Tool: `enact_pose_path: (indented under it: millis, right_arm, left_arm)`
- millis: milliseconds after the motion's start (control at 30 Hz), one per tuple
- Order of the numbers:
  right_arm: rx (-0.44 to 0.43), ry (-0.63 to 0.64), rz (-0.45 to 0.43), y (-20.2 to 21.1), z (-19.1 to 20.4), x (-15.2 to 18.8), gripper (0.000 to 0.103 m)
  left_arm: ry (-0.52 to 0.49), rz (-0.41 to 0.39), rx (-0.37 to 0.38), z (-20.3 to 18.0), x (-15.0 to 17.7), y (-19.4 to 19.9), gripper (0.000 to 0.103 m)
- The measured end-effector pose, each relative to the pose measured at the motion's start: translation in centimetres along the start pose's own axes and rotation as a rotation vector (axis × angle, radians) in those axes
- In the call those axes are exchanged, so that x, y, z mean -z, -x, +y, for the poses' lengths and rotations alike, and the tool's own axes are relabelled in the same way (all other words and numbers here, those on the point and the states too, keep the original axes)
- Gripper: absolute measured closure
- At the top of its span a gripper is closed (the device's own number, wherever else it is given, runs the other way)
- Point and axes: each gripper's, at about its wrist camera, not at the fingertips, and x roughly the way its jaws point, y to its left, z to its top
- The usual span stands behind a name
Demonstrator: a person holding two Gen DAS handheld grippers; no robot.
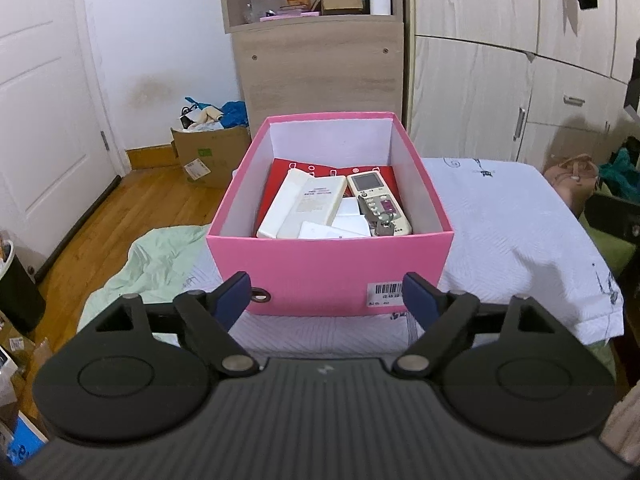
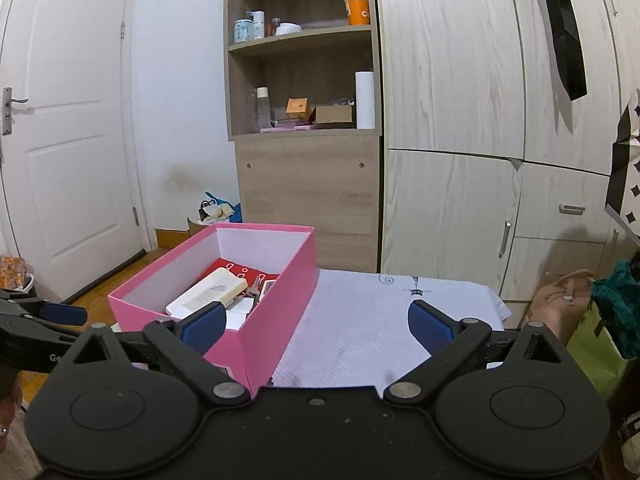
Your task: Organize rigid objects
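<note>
Hovering level w/ jaws spread wide & empty, left gripper [image 1: 327, 294] faces near wall of pink box [image 1: 328, 268] on white-sheeted bed [image 1: 512, 240]. Right gripper [image 2: 316, 324], likewise released, aims right of box. Remote control [image 1: 378, 202] & keys [image 1: 378, 216] lie inside, right side.

The box [image 1: 328, 276] is matt pink cardboard, white paper inside. In it lie a cream plastic remote [image 1: 380, 200], metal keys [image 1: 380, 220] and smooth white cartons [image 1: 304, 208]. It sits on a white ribbed cloth [image 1: 512, 240]. The grippers' [image 1: 328, 300] arms are matt black plastic with blue pads [image 2: 202, 326]. The floor [image 1: 132, 208] is glossy wood; the cabinet [image 2: 452, 80] has pale wood grain.
</note>
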Motion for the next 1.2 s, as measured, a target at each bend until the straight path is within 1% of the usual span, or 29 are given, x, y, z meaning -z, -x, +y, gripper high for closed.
enact_pose_path:
  millis: [100, 200, 267, 367, 500, 600, 700, 933, 1067, 1200]
  right_arm:
    - [0.011, -0.011, 0.006, -0.2, -0.1, -0.2, 0.004]
    - [0.028, -0.029, 0.021, -0.2, -0.1, 0.0, 0.004]
    - [0.05, -0.038, 0.027, -0.2, 0.0, 0.2, 0.003]
    - [0.066, -0.046, 0.033, -0.2, 0.1, 0.4, 0.003]
    - [0.075, -0.032, 0.048, -0.3, 0.4, 0.5, 0.003]
    - [0.105, -0.002, 0.048, -0.3, 0.9, 0.7, 0.003]
    - [0.133, 0.008, 0.06, -0.5, 1.0, 0.8, 0.003]
    - [0.147, 0.015, 0.076, -0.6, 0.9, 0.9, 0.003]
    - [0.153, 0.007, 0.082, -0.7, 0.9, 0.9, 0.003]
    - [0.182, -0.036, 0.083, -0.9, 0.8, 0.9, 0.003]
  left_arm:
    - [-0.018, -0.023, -0.037, -0.3, 0.0, 0.0, 0.018]
    - [-0.027, -0.04, -0.059, -0.6, 0.1, 0.0, 0.01]
    - [-0.034, -0.059, -0.078, -0.8, 0.1, 0.2, 0.009]
    - [-0.025, -0.074, -0.072, -0.8, 0.0, 0.5, 0.007]
    - [-0.013, -0.065, -0.058, -0.8, 0.1, 0.3, 0.007]
    - [-0.013, -0.059, -0.05, -0.9, 0.2, 0.2, 0.005]
    - [-0.004, -0.067, -0.058, -0.8, 0.2, 0.3, 0.003]
    - [0.032, -0.058, -0.042, -0.4, 0.1, 0.3, 0.003]
    - [0.022, -0.045, -0.036, -0.5, 0.1, 0.2, 0.003]
    - [0.043, -0.024, -0.024, -0.4, 0.1, -0.2, 0.003]
